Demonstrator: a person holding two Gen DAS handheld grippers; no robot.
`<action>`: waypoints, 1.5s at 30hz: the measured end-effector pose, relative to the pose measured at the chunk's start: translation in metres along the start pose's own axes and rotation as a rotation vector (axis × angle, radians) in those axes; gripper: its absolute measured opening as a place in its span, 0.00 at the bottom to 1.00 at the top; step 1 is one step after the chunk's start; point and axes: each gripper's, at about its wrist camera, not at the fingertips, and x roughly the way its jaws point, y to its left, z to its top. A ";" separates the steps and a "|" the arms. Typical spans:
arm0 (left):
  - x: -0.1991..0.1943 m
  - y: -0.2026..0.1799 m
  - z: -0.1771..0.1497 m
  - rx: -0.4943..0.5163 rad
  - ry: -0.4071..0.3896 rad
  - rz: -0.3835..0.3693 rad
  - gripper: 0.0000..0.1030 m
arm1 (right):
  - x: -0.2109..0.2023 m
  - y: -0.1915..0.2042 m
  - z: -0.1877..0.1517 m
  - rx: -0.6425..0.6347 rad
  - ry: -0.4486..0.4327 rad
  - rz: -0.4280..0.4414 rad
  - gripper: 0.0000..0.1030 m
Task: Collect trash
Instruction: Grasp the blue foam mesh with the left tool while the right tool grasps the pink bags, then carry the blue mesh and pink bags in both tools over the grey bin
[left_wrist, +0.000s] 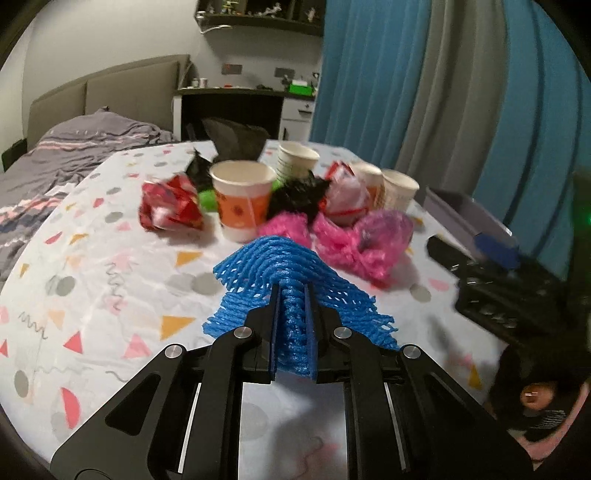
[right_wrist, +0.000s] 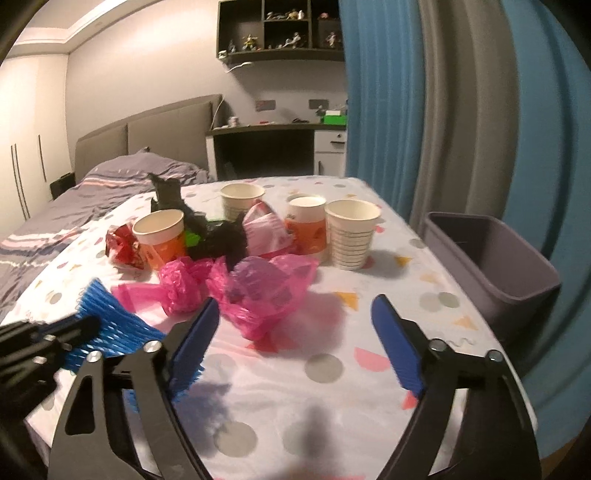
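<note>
Pinching the blue foam net (left_wrist: 291, 291) at its middle fold, left gripper (left_wrist: 291, 299) has jaws clamped tight on it, so both flaps drape clear of the table (left_wrist: 110, 295). Right gripper (right_wrist: 295, 317) hangs with jaws wide apart, nothing between them, aimed at the pink bag (right_wrist: 266, 295) just ahead, likely next pick. Remaining trash sits clustered mid-table: cups (right_wrist: 352, 232), red wrapper (right_wrist: 123, 247), black scraps (right_wrist: 221, 240). Grey bin (right_wrist: 491, 258) stands off the table's right edge, within reach for drops.
</note>
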 end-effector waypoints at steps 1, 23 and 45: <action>-0.006 0.005 0.003 -0.014 -0.017 0.003 0.11 | 0.004 0.002 0.001 -0.001 0.009 0.007 0.76; -0.031 0.040 0.018 -0.083 -0.120 0.071 0.11 | 0.047 0.025 0.007 -0.092 0.081 0.054 0.13; -0.045 0.012 0.021 -0.037 -0.163 0.044 0.11 | -0.031 0.000 0.013 -0.056 -0.067 0.113 0.10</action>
